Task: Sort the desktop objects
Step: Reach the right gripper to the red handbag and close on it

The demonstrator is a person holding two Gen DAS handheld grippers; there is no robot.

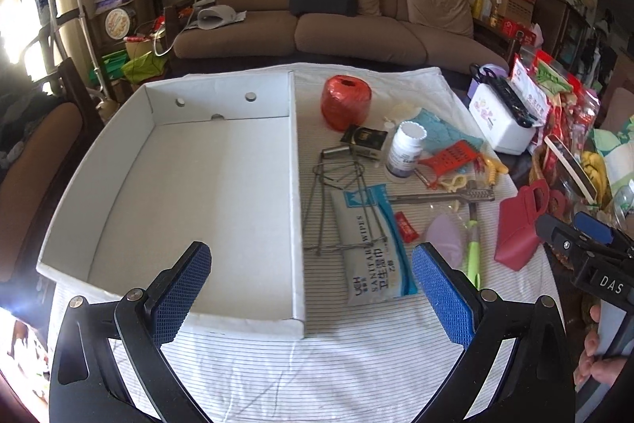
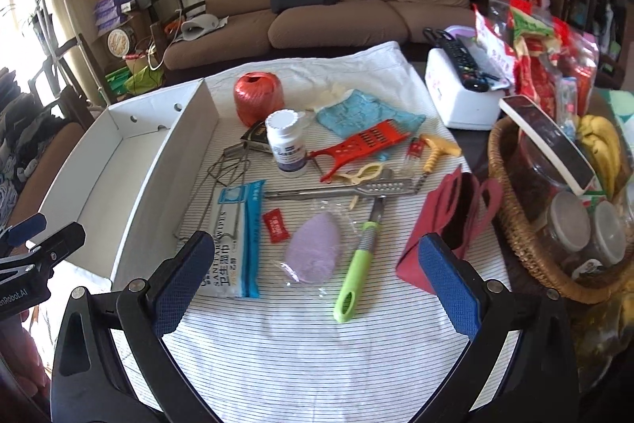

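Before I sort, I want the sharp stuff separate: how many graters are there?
2. The orange grater lies right of the pill bottle; the steel grater tool lies just below it. Others may hide under clutter.

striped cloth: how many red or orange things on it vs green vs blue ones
red or orange: 4, twine ball, grater, sachet, felt bag
green: 1, peeler handle
blue: 2, wipes pack, knitted cloth
total: 7

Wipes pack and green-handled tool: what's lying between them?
In the right wrist view, a small red sachet and a purple pad in clear wrap lie between the wipes pack and the green-handled tool.
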